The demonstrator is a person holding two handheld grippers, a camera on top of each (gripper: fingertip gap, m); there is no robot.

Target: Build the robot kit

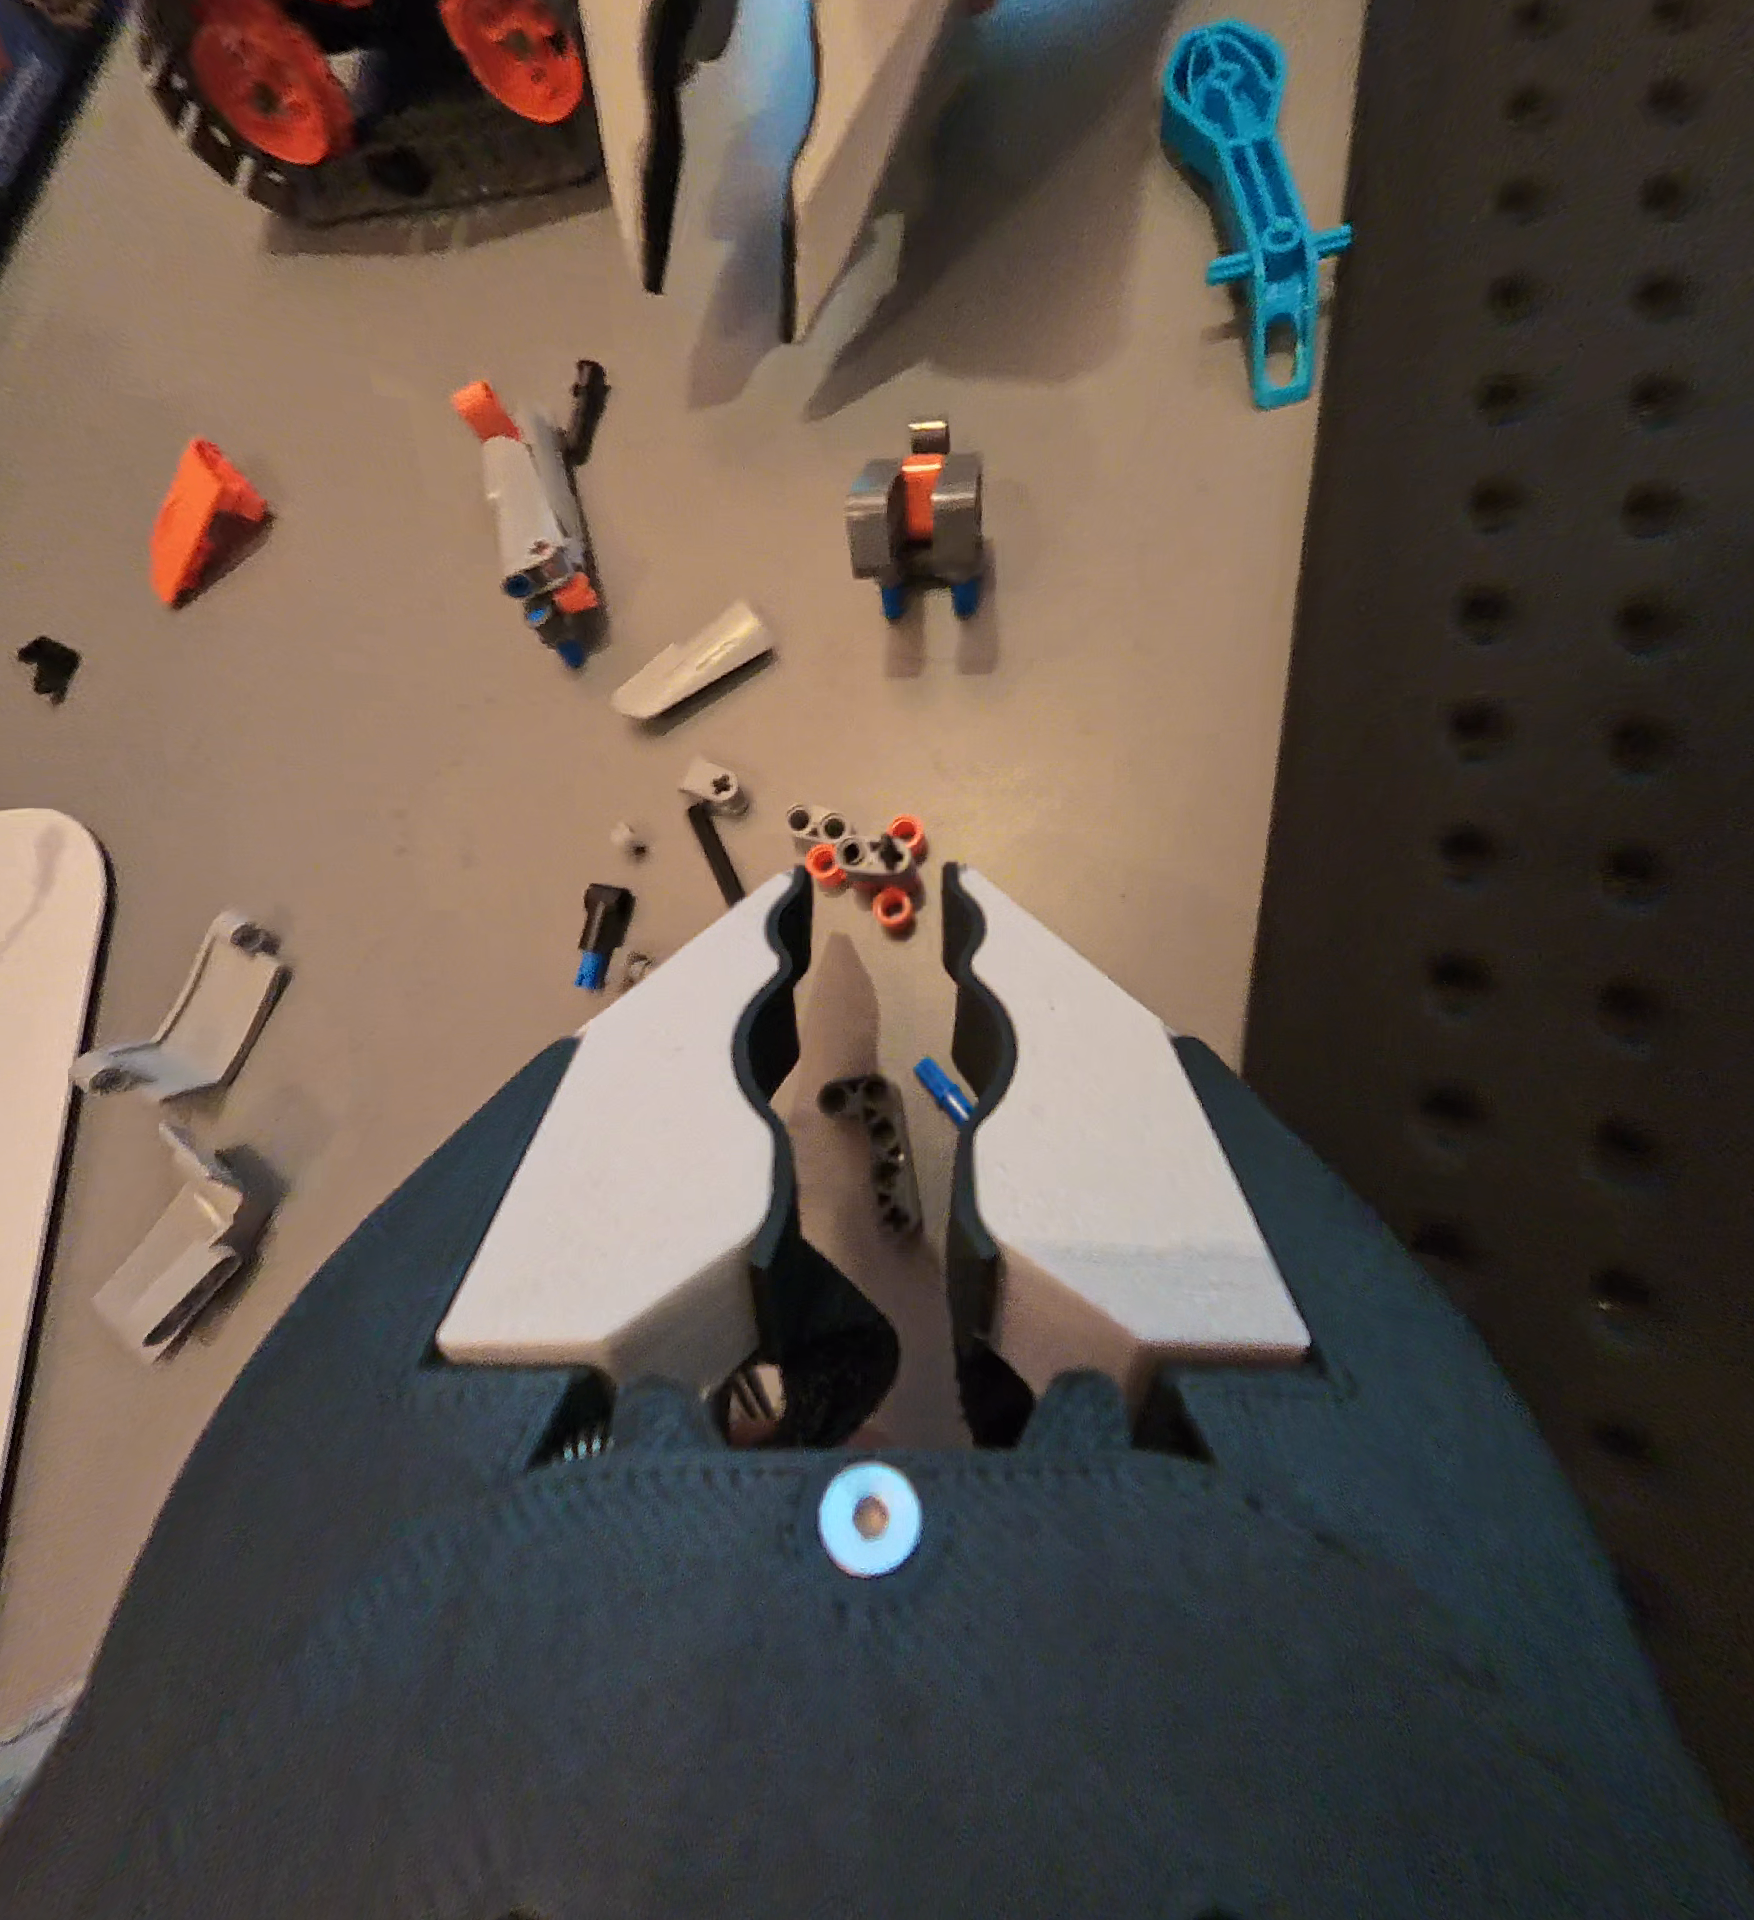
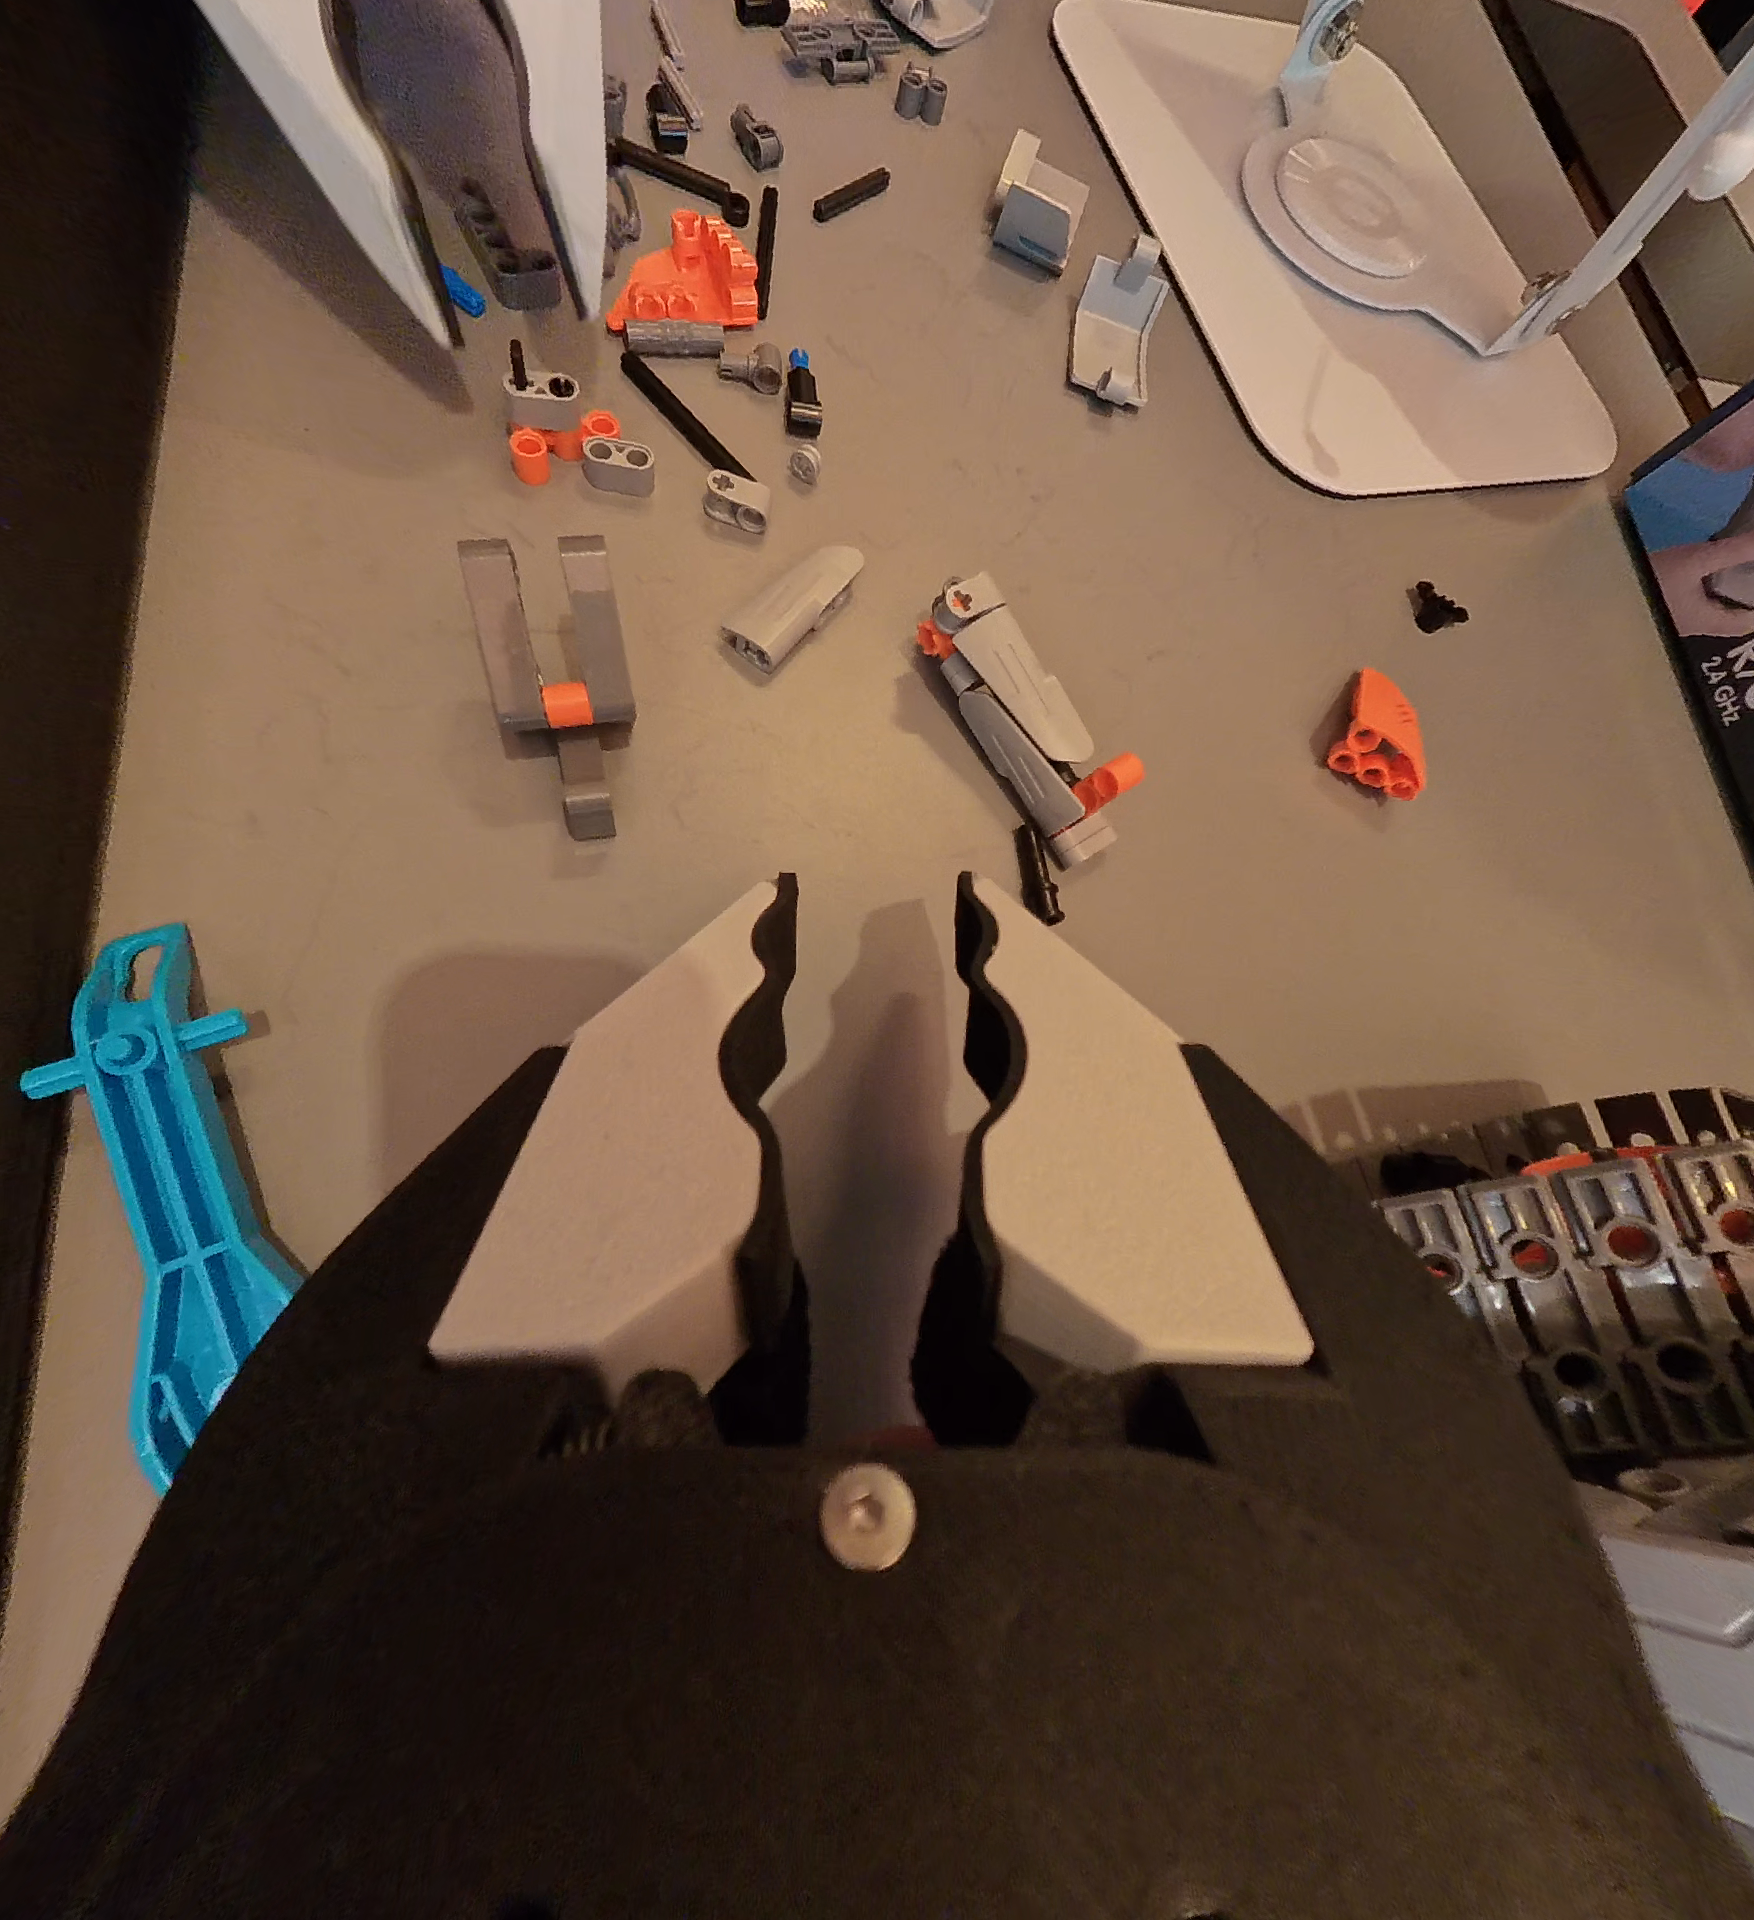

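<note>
My left gripper (image 1: 875, 878) is open and empty above the grey table, its tips just short of a small cluster of orange and grey connectors (image 1: 868, 857). A dark grey angled beam (image 1: 878, 1148) and a small blue pin (image 1: 944, 1086) lie on the table between its fingers. My right gripper (image 2: 877, 883) is open and empty over bare table, nearest a grey and orange sub-assembly (image 2: 1024, 717) with a black pin (image 2: 1039, 873) at its end. The left gripper's white fingers (image 2: 385, 156) show at the top left of the right wrist view.
Loose toy building parts lie scattered: a grey fork piece (image 2: 551, 665), a pale grey panel (image 2: 790, 608), an orange wedge (image 2: 1377, 738), a blue separator tool (image 2: 161, 1174). A tracked vehicle (image 2: 1631, 1278), a white tray (image 2: 1372, 312), a box (image 2: 1746, 582) and a dark perforated panel (image 1: 1600, 727) border the table. The gap from one gripper's tips to the other's is roughly 15 centimeters.
</note>
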